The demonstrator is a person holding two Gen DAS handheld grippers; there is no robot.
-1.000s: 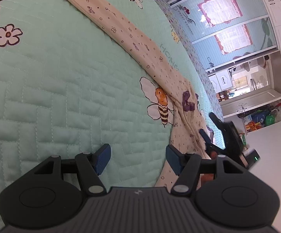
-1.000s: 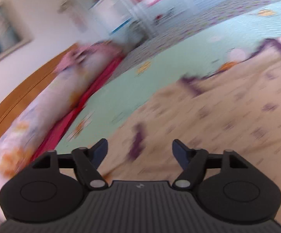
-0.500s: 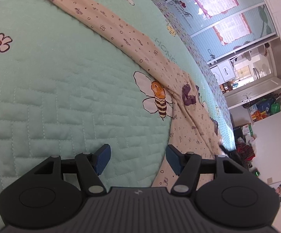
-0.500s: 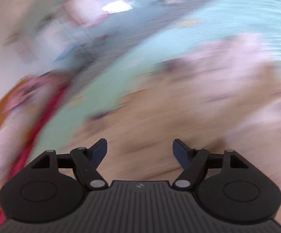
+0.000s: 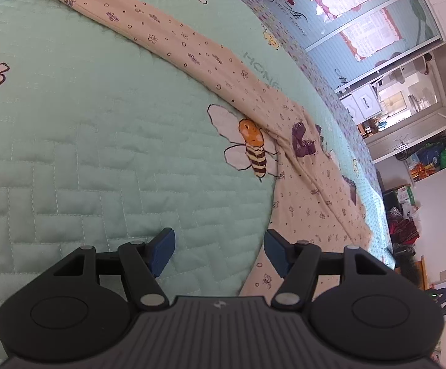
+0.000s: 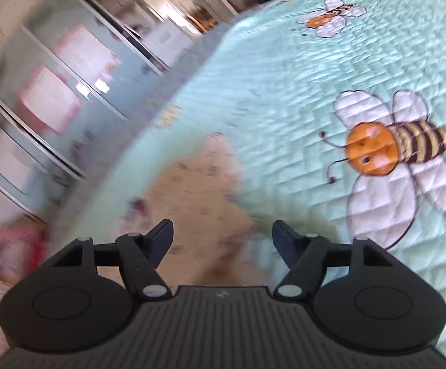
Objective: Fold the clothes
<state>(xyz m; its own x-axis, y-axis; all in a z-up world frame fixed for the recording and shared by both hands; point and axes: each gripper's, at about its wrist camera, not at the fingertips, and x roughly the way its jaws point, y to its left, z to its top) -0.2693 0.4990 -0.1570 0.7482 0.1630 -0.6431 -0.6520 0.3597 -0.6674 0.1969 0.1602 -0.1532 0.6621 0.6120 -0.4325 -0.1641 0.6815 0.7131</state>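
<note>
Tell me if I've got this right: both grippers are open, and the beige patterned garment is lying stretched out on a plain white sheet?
Not quite. The left gripper and right gripper are open, and the beige garment is stretched out, but it lies on a mint-green quilt printed with bees and flowers, not a plain white sheet. The left wrist view shows this clearly.

Left gripper (image 5: pixel 219 247): matte black ribbed housing, small logo at 12 o'clock, 2 round discs at 9 and 3 o'clock, silver pivot screws, blue finger pads (image 5: pixel 162 250). Right gripper (image 6: pixel 222 241) is identical, pads darker.
</note>
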